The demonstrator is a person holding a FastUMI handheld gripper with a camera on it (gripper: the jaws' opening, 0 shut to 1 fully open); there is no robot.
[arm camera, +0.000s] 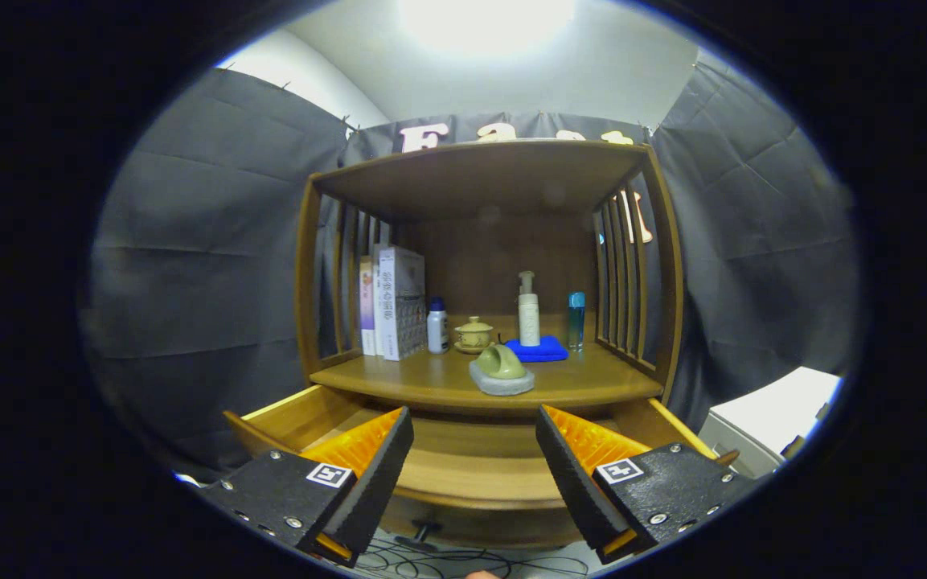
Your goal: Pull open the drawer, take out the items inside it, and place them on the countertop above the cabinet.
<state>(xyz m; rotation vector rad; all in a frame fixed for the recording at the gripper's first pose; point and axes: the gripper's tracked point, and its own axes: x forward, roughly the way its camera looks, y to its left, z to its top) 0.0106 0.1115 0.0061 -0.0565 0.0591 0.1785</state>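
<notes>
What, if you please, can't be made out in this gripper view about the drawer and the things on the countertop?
- Drawer floor: the open fingers and its front wall cover much of it, so leftover items cannot be ruled out.
- Book text: too small to tell.
- Blue cloth: partly behind the green item.
- Cabinet below the drawer: cut off by the edge.

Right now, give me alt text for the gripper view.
The open tool hangs empty over a pulled-out wooden drawer. Beyond it, on the cabinet's countertop, sit books, bottles, a lidded cup, a blue cloth and a green item on a grey pad.
</notes>
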